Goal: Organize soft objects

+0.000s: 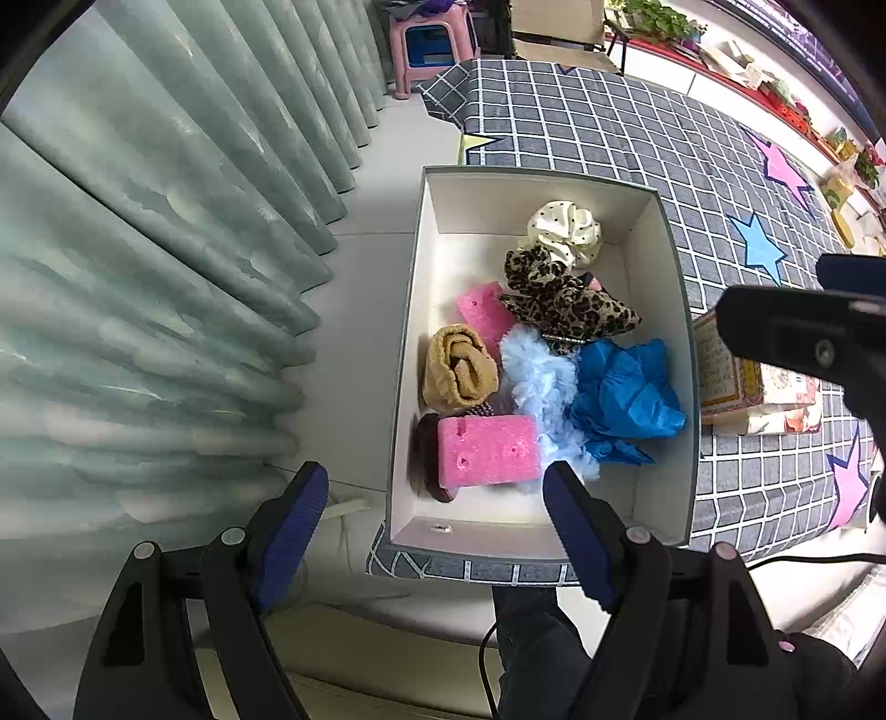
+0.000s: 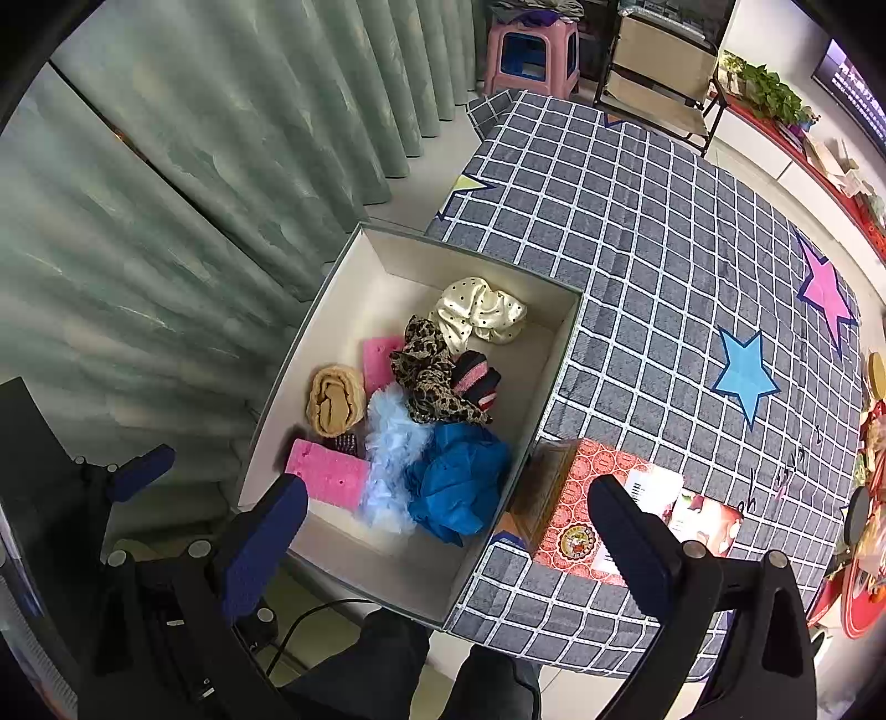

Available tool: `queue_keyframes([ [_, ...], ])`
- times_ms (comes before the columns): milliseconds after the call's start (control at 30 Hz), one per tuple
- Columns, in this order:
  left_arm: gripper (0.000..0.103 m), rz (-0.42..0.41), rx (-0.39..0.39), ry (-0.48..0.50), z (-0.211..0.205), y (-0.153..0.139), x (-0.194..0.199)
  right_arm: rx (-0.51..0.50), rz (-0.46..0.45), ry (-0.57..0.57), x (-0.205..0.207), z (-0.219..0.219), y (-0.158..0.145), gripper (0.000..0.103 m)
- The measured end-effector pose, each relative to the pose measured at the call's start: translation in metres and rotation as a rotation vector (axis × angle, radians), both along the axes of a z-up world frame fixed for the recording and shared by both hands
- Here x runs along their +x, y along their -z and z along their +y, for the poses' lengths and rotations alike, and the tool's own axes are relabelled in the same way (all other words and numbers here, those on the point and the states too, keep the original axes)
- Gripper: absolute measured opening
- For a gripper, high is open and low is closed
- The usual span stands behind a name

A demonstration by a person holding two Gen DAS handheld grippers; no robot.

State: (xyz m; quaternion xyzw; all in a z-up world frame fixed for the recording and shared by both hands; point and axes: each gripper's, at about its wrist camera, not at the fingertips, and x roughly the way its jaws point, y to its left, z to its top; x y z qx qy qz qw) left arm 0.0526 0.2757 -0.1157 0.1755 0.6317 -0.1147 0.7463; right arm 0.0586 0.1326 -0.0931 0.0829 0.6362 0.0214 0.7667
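Over a white box (image 1: 662, 332) on a grey checked tablecloth (image 1: 637, 138), both grippers pointing steeply down. Left gripper (image 1: 437, 498) with blue pads spread wide, nothing between them, hanging above the near end of the box. Right gripper (image 2: 443, 509) likewise wide apart and empty, above the near right corner of the box and a red patterned carton (image 2: 576, 498).

Inside the box, all the soft things in a heap toward the near and right side:
- cream dotted scrunchie (image 1: 565, 230) at the far end
- leopard bow (image 1: 565, 302) just in front of it, partly over a striped pink and dark piece (image 2: 476, 379)
- pink sponge (image 1: 484, 313) left of the bow, partly under it
- tan rolled cloth (image 1: 457, 365) against the left wall
- second pink sponge (image 1: 487, 451) at the near left, lying on a dark brush-like thing (image 1: 423, 459), hard to identify
- pale blue fluffy piece (image 1: 540, 382) in the middle, touching sponge and bow
- crumpled blue plastic (image 1: 626, 399) against the right wall

Far left part of the box floor bare. Carton just beside the right wall of the box, on the tablecloth. Stars in pink (image 2: 825, 293) and blue (image 2: 745, 374) on the cloth farther out. Green curtain (image 1: 166, 249) to the left of the table, pink stool (image 1: 432, 44) beyond it. Person's dark trouser legs (image 2: 387, 664) below the table edge.
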Motion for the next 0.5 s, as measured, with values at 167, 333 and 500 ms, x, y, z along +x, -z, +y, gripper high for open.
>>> queue_keyframes([
  [167, 0.083, 0.004, -0.002, -0.006, 0.0023, 0.002, 0.003, -0.004, 0.004, -0.007, 0.0028, 0.002, 0.0014, 0.102],
  [333, 0.083, 0.007, -0.003, -0.008, 0.0034, 0.0029, 0.0035, -0.008, 0.009, -0.014, 0.0056, 0.0034, 0.0032, 0.102],
  [500, 0.083, 0.024, -0.014, -0.017, 0.0052, 0.0047, 0.0073, -0.01, 0.011, -0.012, 0.0074, 0.0037, 0.0041, 0.102],
])
